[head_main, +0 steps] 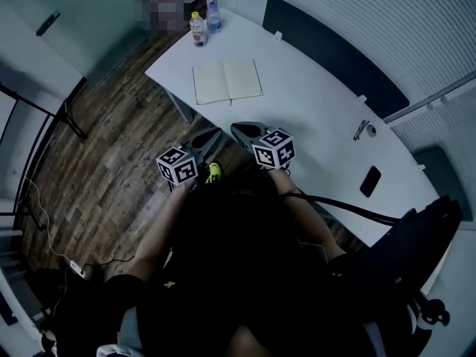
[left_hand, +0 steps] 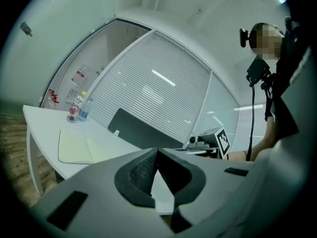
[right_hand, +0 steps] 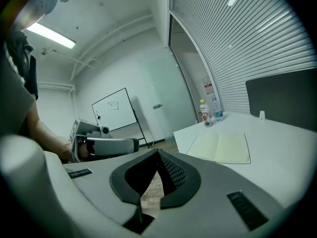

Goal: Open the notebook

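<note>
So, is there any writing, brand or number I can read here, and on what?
Nothing can be read.
Red-labelled bottle, blue-labelled bottle: labels too small and blurred.
Notebook: open pages look blank.
Marker cubes: black-and-white square patterns, no letters.
Whiteboard: marks too small to read.

Left gripper (head_main: 214,132): jaws closed together, nothing between them. Right gripper (head_main: 236,129): the same, jaws closed and empty. The two are held side by side, tips near each other but apart, marker cubes toward the body. Left forearm (head_main: 160,225) and right forearm (head_main: 309,214) both reach forward from the torso.
</note>
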